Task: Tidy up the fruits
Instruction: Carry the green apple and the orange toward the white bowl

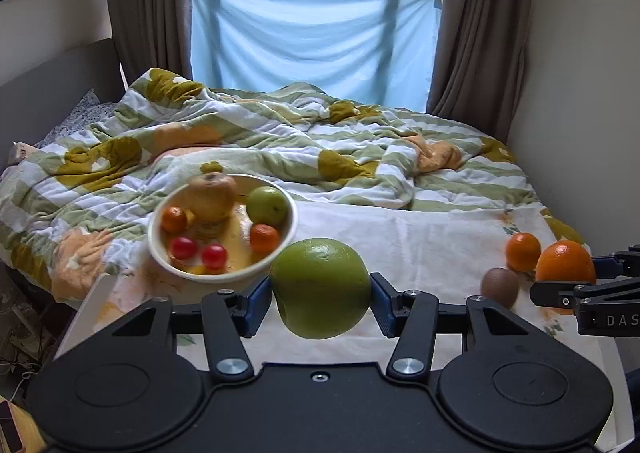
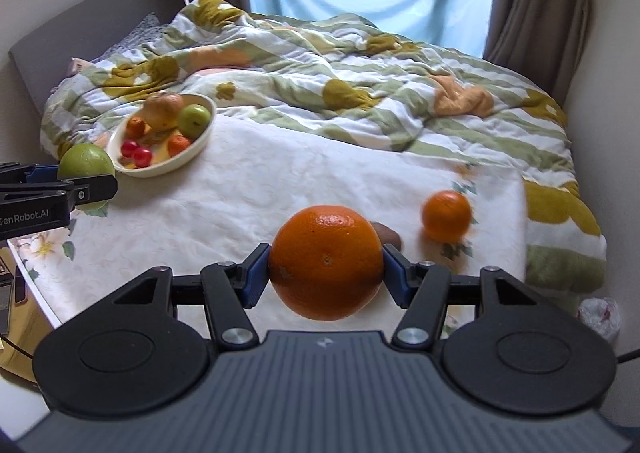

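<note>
My left gripper (image 1: 321,295) is shut on a large green fruit (image 1: 320,289) and holds it above the white cloth, just right of the cream bowl (image 1: 160,249). The bowl holds a pear, a green apple, two small oranges and two red fruits. My right gripper (image 2: 326,271) is shut on a big orange (image 2: 326,261), held above the cloth. A small orange (image 2: 447,215) and a brown kiwi (image 2: 390,235) lie on the cloth just beyond it. In the left wrist view the right gripper (image 1: 576,285) shows at the far right with the orange (image 1: 564,259).
A white cloth (image 2: 300,181) covers the near part of the bed. A rumpled green, white and yellow quilt (image 1: 280,141) lies behind it. Walls stand close on the right; a headboard is at the left. A plastic bag (image 2: 600,313) lies on the floor at right.
</note>
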`<move>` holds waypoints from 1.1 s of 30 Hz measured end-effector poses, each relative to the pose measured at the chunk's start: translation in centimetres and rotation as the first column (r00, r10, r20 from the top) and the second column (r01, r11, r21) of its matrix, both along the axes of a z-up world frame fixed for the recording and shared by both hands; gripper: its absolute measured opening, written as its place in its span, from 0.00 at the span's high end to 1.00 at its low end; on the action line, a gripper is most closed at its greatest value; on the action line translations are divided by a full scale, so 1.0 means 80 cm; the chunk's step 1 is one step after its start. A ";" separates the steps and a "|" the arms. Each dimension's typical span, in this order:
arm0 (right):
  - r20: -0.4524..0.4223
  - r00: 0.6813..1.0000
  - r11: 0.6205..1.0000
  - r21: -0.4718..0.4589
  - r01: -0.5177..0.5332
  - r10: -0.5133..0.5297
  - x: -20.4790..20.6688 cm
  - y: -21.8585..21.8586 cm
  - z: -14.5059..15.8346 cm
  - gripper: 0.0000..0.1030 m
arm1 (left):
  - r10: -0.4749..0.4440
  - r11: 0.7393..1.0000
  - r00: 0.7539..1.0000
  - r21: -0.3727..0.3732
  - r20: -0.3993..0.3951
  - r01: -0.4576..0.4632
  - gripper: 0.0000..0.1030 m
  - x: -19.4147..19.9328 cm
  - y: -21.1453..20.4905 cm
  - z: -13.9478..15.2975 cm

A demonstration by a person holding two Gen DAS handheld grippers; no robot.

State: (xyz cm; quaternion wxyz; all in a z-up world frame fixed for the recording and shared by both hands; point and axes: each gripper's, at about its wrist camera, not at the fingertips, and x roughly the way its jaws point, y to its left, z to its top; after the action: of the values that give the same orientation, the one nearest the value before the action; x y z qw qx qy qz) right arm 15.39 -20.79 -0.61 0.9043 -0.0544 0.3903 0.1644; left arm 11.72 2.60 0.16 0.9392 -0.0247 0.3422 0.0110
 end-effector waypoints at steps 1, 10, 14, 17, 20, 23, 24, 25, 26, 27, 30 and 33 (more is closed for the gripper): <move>0.002 1.000 1.000 0.002 -0.008 0.008 0.002 0.010 0.001 0.28 | -0.002 1.000 1.000 0.003 -0.001 0.002 0.45 0.001 0.011 0.001; 0.000 1.000 0.999 0.029 -0.023 0.023 0.030 0.109 0.007 0.28 | -0.038 0.999 0.999 0.025 -0.033 0.039 0.45 0.043 0.095 -0.002; -0.010 1.000 0.999 0.043 -0.011 0.012 0.049 0.150 0.007 0.28 | -0.077 0.996 0.996 0.041 -0.053 0.079 0.45 0.069 0.123 -0.013; -0.019 1.000 0.999 0.043 -0.001 0.002 0.061 0.178 0.003 0.28 | -0.111 0.992 0.991 0.044 -0.069 0.114 0.45 0.092 0.141 -0.024; -0.031 0.999 0.999 0.036 0.019 -0.018 0.075 0.202 -0.004 0.28 | -0.147 0.987 0.986 0.050 -0.083 0.151 0.45 0.114 0.155 -0.037; -0.049 0.998 0.998 0.033 0.047 -0.045 0.087 0.221 -0.013 0.28 | -0.179 0.982 0.979 0.051 -0.096 0.184 0.45 0.137 0.168 -0.049; -0.054 0.997 0.998 0.030 0.058 -0.056 0.090 0.227 -0.016 0.28 | -0.189 0.980 0.977 0.052 -0.101 0.194 0.45 0.144 0.172 -0.053; -0.060 0.996 0.997 0.028 0.068 -0.066 0.094 0.231 -0.019 0.28 | -0.197 0.978 0.975 0.053 -0.105 0.204 0.45 0.150 0.174 -0.057; -0.065 0.995 0.997 0.026 0.078 -0.076 0.097 0.235 -0.022 0.28 | -0.206 0.976 0.972 0.052 -0.110 0.212 0.45 0.157 0.177 -0.061; -0.071 0.994 0.996 0.025 0.088 -0.086 0.099 0.239 -0.024 0.28 | -0.214 0.974 0.970 0.053 -0.116 0.221 0.45 0.163 0.180 -0.065; -0.086 0.989 0.992 0.017 0.121 -0.120 0.107 0.248 -0.031 0.28 | -0.228 0.969 0.964 0.071 -0.134 0.239 0.45 0.179 0.186 -0.078; -0.097 0.984 0.988 0.010 0.151 -0.150 0.112 0.255 -0.036 0.28 | -0.248 0.963 0.957 0.067 -0.149 0.260 0.45 0.191 0.191 -0.089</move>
State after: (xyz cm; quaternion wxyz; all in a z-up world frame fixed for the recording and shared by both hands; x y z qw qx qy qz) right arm 24.38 -0.37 -3.49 0.8946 -0.0090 0.4350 0.1013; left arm 26.99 17.88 -6.97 0.9068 0.0605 0.4066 -0.0934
